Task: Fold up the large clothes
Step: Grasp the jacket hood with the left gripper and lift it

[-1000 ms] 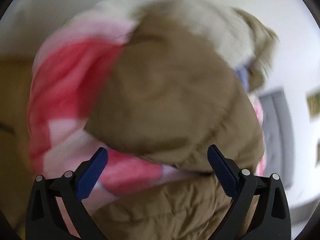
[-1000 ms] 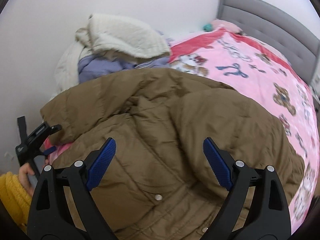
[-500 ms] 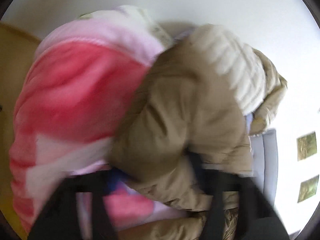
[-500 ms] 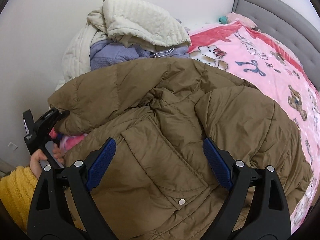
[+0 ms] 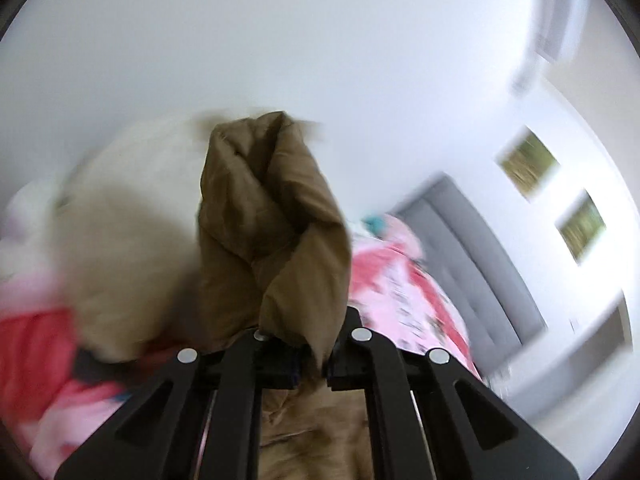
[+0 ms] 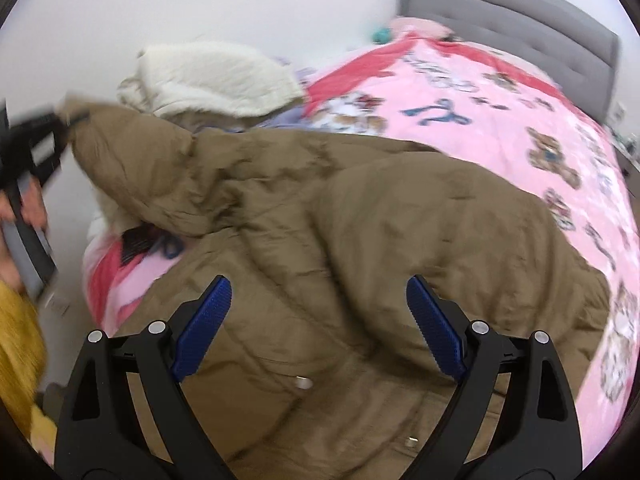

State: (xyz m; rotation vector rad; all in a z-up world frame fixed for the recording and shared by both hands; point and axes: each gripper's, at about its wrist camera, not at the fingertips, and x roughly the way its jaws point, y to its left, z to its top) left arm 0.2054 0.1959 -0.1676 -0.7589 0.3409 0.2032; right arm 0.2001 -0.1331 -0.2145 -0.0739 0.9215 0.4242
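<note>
A large brown puffer jacket [image 6: 360, 240] lies spread over the pink bed. My left gripper [image 5: 308, 360] is shut on a bunched fold of the brown jacket [image 5: 272, 220], which stands up in front of its camera. In the right wrist view the left gripper [image 6: 60, 120] holds the jacket's sleeve end raised at the far left, above the bed's corner. My right gripper [image 6: 316, 328] hangs open over the jacket's front, blue pads [image 6: 204, 320] wide apart with nothing pressed between them. Snap buttons [image 6: 302, 382] show on the jacket below it.
A pink and red teddy-bear blanket [image 6: 500, 112] covers the bed. A cream fleece [image 6: 216, 76] tops a heap of clothes against the white wall. A grey padded headboard [image 6: 512, 12] stands at the back right. Two framed pictures [image 5: 528, 164] hang on the wall. A yellow sleeve [image 6: 16, 340] shows at left.
My left gripper has shut on the jacket's sleeve end and lifted it up off the bed's corner. The right gripper stayed open and drifted a little over the jacket.
</note>
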